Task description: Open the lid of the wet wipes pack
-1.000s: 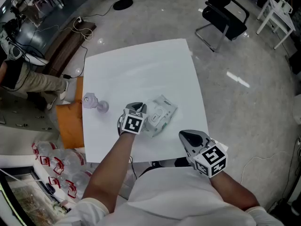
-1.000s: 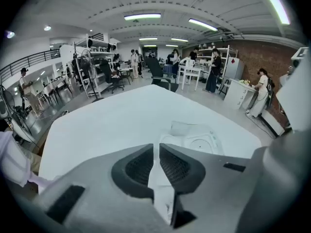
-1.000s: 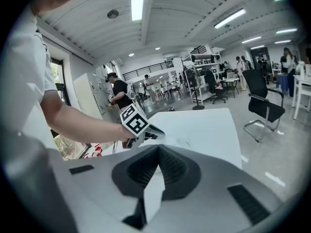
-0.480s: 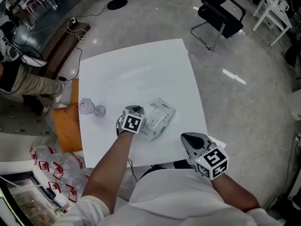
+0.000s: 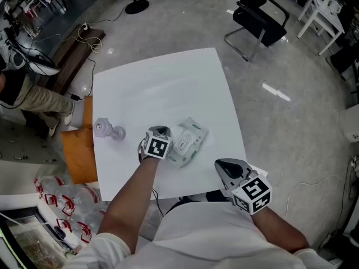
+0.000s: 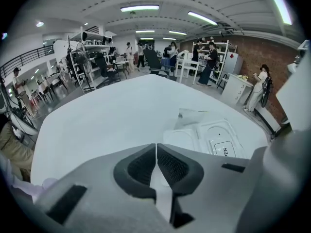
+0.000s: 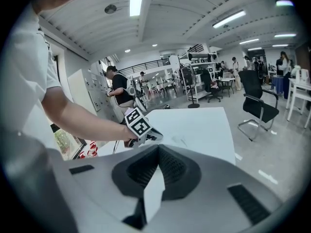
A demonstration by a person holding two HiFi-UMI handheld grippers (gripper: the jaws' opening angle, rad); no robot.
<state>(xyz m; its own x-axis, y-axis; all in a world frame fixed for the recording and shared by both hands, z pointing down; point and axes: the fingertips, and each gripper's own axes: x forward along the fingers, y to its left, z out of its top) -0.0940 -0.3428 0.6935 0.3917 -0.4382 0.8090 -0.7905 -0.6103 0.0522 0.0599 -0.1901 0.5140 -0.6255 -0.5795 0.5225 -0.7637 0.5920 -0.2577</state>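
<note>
The wet wipes pack (image 5: 188, 141) lies flat on the white table (image 5: 157, 88), its white flip lid (image 6: 216, 138) down. My left gripper (image 5: 162, 132) sits at the pack's left edge, pointing steeply down. In the left gripper view its jaws (image 6: 156, 147) are closing, the tips almost meet, and nothing shows plainly between the pads; the pack (image 6: 206, 136) lies just beyond them to the right. My right gripper (image 5: 225, 165) hangs off the table's near right corner, apart from the pack, jaws (image 7: 156, 148) together on nothing.
A grey dumbbell-shaped object (image 5: 109, 129) lies at the table's left edge. An orange-brown box (image 5: 78, 150) stands on the floor beside it. A black chair (image 5: 259, 14) stands beyond the far right corner. A seated person (image 5: 28, 91) is at the far left.
My left gripper has settled slightly lower at the pack's left edge. The pack and my right gripper have stayed where they were.
</note>
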